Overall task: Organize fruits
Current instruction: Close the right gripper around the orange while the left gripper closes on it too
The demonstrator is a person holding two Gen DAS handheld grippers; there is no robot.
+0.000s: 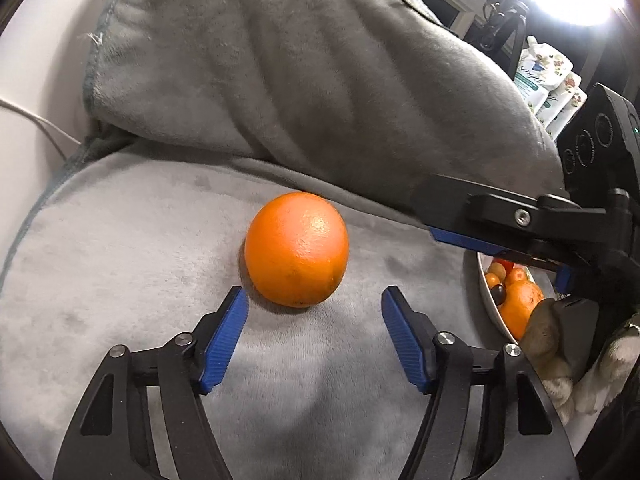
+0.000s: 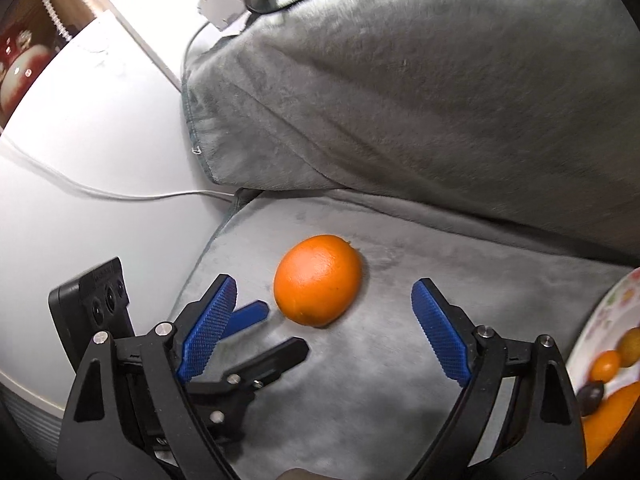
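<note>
Left tongs [image 1: 314, 300] stand apart, blue pads either side of the near face of the orange [image 1: 296, 249], not touching it. Right tongs [image 2: 324, 300] also apart and empty, aimed at the same fruit from the other side. The orange sits alone on a grey plush blanket [image 1: 120, 240], just in front of a blanket-covered cushion [image 1: 280, 80]; the fruit bowl [image 1: 486, 296] lies well to the right.

Risks, as judged:
- Both tongs converge on one orange; fingers could collide.
- Soft pile gives way; a one-sided pad touch would likely roll the fruit toward the cushion.
- Closing short of the widest part may squeeze it forward and out.
- The bowl already holds fruit; a drop could scatter it.
</note>
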